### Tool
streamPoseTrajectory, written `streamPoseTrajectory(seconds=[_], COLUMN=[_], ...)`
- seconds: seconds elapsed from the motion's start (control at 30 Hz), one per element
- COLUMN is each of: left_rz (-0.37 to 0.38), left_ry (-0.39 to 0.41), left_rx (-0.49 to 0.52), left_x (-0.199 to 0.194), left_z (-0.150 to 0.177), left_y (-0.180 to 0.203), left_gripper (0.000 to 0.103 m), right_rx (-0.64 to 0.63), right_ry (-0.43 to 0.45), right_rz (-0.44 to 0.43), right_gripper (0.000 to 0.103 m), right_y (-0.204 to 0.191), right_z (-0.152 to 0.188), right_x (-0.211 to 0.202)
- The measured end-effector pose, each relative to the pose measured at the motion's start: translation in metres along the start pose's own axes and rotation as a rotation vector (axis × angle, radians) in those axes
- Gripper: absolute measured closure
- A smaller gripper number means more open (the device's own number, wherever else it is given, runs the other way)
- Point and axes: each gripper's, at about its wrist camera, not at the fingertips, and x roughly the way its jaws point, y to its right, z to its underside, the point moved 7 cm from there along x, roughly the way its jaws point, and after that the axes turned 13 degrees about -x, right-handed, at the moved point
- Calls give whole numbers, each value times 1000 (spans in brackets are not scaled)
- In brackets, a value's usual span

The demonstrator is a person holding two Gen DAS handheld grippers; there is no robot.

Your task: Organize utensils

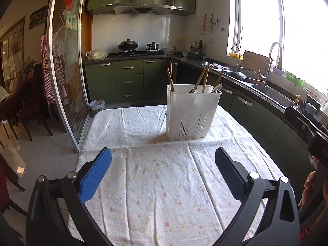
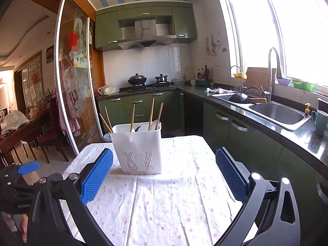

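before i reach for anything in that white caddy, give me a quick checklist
1. Left gripper open, holding nothing: ok
2. Right gripper open, holding nothing: ok
3. White caddy upright on the tablecloth: ok
4. Chopsticks stand above the rim, reachable from above: ok
5. Utensils already sorted by compartment: cannot tell, the inside is hidden
6. No loose utensils on the cloth between grippers and caddy: ok

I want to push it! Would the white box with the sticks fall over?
Probably, if pushed up high. The white utensil holder is tall, looks like thin plastic, and probably light, so it may tip. Its long chopsticks lean loosely and would likely rattle or shift. The wrinkled tablecloth under it might bunch instead of letting it slide.
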Motion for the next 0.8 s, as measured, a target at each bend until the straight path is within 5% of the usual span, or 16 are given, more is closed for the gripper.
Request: streamPoseTrajectory(seconds=[0.3, 0.8], left_rz=[-30, -71], left_ry=[65, 99], left_rx=[10, 31], left_x=[-23, -33], left_z=[-2, -4], left_y=[2, -3], left_gripper=[7, 7], right_rx=[20, 16], right_ry=[4, 19], right_rz=[50, 45], right_gripper=[4, 4], right_y=[9, 4], right_z=[24, 1], right_x=[-28, -17])
